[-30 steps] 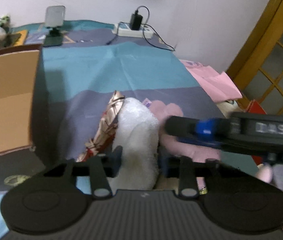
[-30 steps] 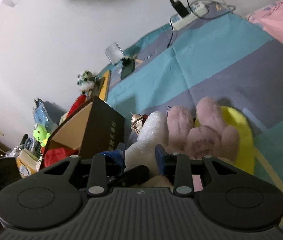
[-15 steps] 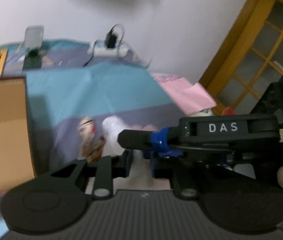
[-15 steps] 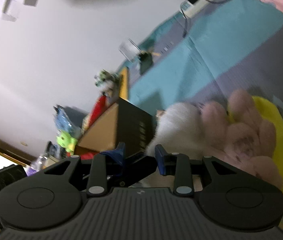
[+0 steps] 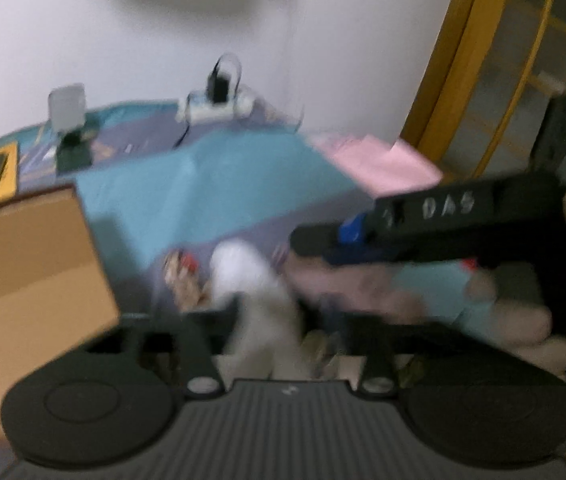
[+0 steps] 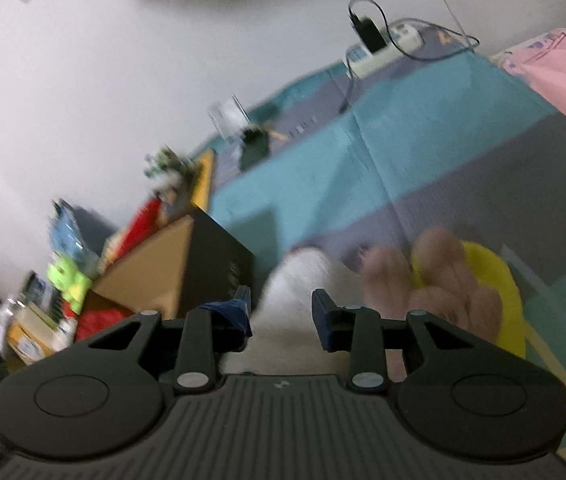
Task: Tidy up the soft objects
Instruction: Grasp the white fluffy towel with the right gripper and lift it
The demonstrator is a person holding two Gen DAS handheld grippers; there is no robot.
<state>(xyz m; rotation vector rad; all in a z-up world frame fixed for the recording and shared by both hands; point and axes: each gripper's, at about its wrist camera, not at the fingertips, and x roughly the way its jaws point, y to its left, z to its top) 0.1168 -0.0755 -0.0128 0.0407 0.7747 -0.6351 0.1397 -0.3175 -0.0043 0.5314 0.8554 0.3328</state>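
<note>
Left claw (image 5: 271, 320) clamped on the white plush (image 5: 259, 300) — its long body runs straight out ahead along the fingers. Right claw (image 6: 281, 312) stands apart, straddling the same plush from the other side. Pink plush (image 6: 439, 280) lies just right of it; the cardboard box (image 5: 23, 264) sits left — nearer the left claw.

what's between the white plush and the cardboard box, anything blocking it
Nothing visible blocks it. The white plush sits between the right gripper fingers, and the cardboard box stands open just to its left with only bare mat between.
</note>
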